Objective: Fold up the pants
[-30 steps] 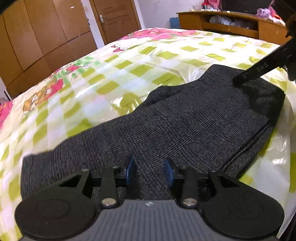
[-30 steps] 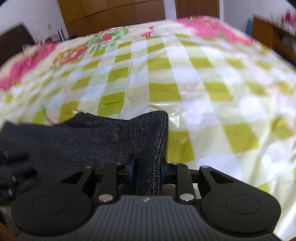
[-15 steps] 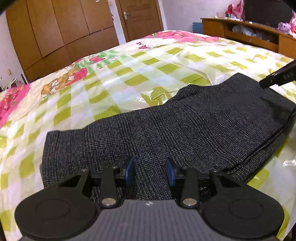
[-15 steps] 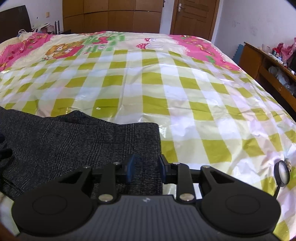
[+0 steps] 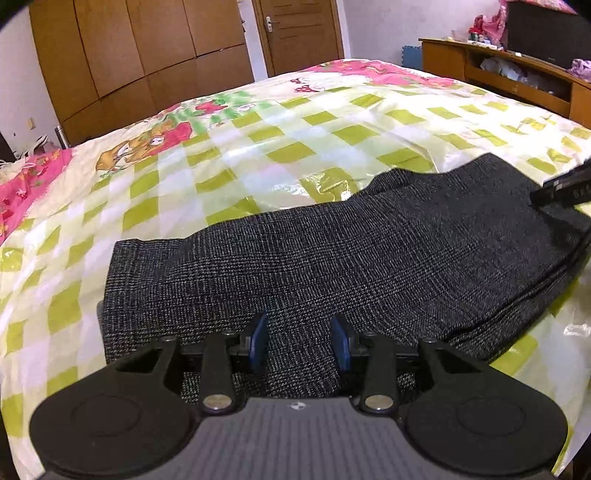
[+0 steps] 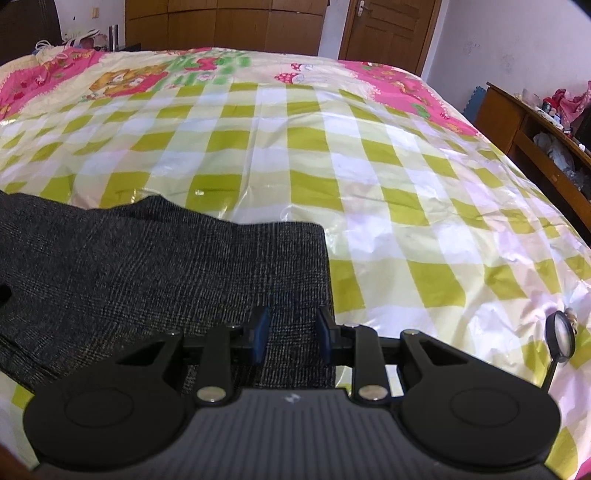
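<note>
Since a second ago both my views have swung round and levelled out: the pants [image 5: 369,258] now lie flatter and more spread across the bed, and the blur in the right wrist view has cleared.

Left side first. In the left wrist view the wooden wardrobe [image 5: 129,55] fills the far left, with the door [image 5: 299,33] beside it. Below them runs the bed cover [image 5: 295,147], glossy, green and white checks with pink cartoon borders. The dark grey checked pants stretch across it from lower left to the right edge, the near hem squared off on the left. My left gripper [image 5: 299,343] sits over the near edge of the cloth, blue pads apart with fabric running between them; I cannot tell whether the pads are pressing on it. At the far right, the tip of my right gripper [image 5: 561,188] pokes in over the pants' far end, with the wooden shelf unit [image 5: 498,74] behind.

Over to the right wrist view. The pants fill the left half, their right edge ending in a straight fold. My right gripper [image 6: 291,336] straddles that edge, pads apart, a strip of cloth between them; whether it is gripped, I cannot tell. A small round mirror [image 6: 561,339] on a stalk stands at the right.
</note>
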{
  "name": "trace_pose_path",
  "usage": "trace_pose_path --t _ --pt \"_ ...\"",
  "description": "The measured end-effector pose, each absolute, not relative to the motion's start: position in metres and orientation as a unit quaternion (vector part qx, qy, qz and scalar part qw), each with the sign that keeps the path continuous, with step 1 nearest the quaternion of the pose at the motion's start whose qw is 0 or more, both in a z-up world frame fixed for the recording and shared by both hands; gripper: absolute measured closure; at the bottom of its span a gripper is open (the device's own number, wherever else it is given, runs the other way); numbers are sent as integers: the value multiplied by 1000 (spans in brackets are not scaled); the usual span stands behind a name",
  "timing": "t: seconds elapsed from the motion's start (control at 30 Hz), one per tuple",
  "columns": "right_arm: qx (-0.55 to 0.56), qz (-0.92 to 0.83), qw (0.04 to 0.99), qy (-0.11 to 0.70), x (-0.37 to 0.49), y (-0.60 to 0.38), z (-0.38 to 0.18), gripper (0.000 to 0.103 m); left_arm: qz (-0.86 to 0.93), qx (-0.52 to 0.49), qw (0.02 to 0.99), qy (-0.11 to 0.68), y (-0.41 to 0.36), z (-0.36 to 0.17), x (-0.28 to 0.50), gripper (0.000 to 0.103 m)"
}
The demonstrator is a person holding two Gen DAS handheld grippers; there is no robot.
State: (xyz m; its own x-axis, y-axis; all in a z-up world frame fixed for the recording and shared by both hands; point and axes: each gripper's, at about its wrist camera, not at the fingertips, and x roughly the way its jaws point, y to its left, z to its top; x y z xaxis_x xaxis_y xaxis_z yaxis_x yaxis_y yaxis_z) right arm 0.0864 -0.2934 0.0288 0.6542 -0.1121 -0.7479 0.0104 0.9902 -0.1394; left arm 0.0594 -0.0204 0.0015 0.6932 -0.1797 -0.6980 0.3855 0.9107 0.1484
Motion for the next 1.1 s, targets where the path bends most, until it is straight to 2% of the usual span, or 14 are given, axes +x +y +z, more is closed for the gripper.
trace_pose_path --t 0.63,1.1 --pt "-36 -38 911 409 79 -305 20 78 -139 146 909 364 -18 6 56 52" --pt "-21 -41 912 408 76 -321 16 73 -141 170 903 368 -35 0 59 52"
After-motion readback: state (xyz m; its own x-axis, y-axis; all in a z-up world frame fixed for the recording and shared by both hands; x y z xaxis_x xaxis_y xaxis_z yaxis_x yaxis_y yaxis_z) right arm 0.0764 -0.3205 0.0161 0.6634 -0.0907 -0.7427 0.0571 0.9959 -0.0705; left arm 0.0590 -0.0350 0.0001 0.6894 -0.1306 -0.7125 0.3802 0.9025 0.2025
